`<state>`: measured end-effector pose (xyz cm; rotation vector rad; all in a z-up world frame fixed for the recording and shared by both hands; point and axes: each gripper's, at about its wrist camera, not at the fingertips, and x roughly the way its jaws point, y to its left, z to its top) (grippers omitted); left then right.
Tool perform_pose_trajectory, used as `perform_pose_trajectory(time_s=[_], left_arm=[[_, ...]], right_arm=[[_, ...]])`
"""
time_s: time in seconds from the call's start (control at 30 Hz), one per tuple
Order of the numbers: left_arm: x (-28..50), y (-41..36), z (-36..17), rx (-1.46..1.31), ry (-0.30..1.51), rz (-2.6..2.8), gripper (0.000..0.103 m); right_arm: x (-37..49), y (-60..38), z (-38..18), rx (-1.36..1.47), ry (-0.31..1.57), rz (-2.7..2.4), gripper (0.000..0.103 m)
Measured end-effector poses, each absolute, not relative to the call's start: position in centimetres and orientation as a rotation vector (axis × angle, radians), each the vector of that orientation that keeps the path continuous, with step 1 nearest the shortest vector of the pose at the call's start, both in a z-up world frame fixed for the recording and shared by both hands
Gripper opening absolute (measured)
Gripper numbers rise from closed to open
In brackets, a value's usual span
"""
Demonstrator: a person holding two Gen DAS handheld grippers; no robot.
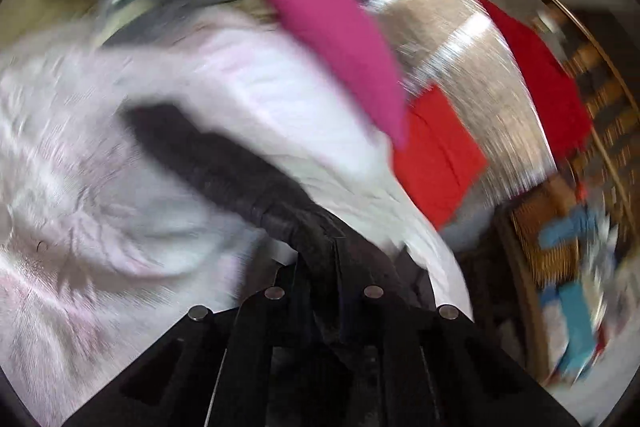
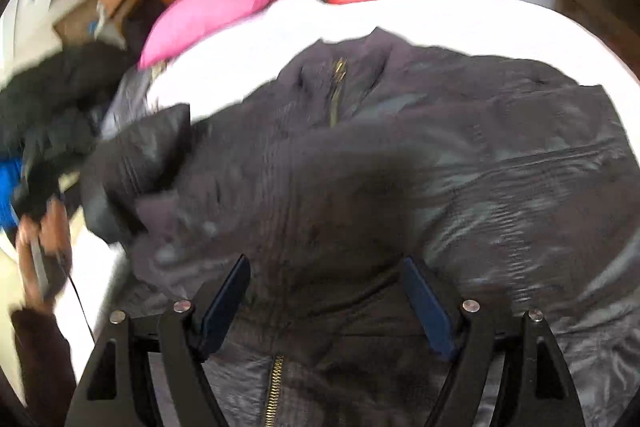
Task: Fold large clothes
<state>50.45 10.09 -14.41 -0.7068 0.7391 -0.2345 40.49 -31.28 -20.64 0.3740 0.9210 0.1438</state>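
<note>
One dark grey shiny zip-front jacket [image 2: 400,163] lies spread on a white bed sheet [image 2: 440,23]. The right gripper [image 2: 326,303] hovers over its hem, jaws apart. The left gripper [image 1: 320,259] is clamped on a dark fold of jacket [image 1: 224,163], shown only in its own view. Beyond lie one magenta pillow [image 1: 340,51] and two red cloths [image 1: 436,155] [image 1: 548,87].
</note>
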Motion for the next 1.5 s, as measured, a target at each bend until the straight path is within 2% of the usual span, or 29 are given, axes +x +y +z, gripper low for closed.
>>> perform_pose_trajectory(time_s=[0.17, 0.4, 0.5, 0.53, 0.57, 0.6, 0.67, 0.7, 0.87, 1.07, 1.33, 1.5], left_arm=[[46.4, 1.1, -12.0, -0.473, 0.752, -0.411, 0.009], [41.4, -9.8, -17.7, -0.252, 0.962, -0.489, 0.009], [40.2, -9.9, -19.9, -0.285, 1.058, -0.505, 0.017], [40.0, -9.5, -19.7, -0.316, 1.072, -0.521, 0.025], [39.6, -8.9, -19.3, -0.346, 1.080, -0.542, 0.044], [39.0, -7.7, -18.6, -0.406, 1.076, -0.585, 0.054], [37.5, -5.3, -17.2, -0.486, 1.037, -0.613, 0.083], [36.7, -4.2, -16.4, -0.501, 1.018, -0.600, 0.087], [37.0, 2.4, -14.3, -0.619, 0.966, -0.535, 0.089], [42.8, 8.4, -16.4, -0.851, 0.977, -0.320, 0.089], [47.7, 9.0, -22.2, -1.086, 0.985, -0.235, 0.088], [49.7, 8.3, -23.3, -1.088, 0.928, -0.218, 0.087]], right_arm=[[38.8, -36.2, -18.4, 0.485, 0.812, 0.037, 0.081], [37.3, -40.4, -18.1, 0.590, 0.782, -0.040, 0.081], [36.9, -40.8, -18.2, 0.612, 0.782, -0.042, 0.082], [36.7, -40.9, -18.1, 0.618, 0.782, -0.044, 0.082], [36.7, -41.0, -18.0, 0.624, 0.783, -0.042, 0.082], [36.5, -41.1, -17.9, 0.625, 0.780, -0.040, 0.082], [36.3, -41.4, -17.6, 0.625, 0.768, -0.038, 0.082], [36.3, -41.6, -17.5, 0.626, 0.764, -0.036, 0.082], [36.0, -42.2, -17.3, 0.657, 0.757, -0.023, 0.082], [36.0, -42.1, -17.1, 0.654, 0.760, -0.006, 0.082], [36.3, -41.9, -17.2, 0.640, 0.767, 0.004, 0.082], [36.9, -41.3, -17.6, 0.616, 0.788, 0.015, 0.082]])
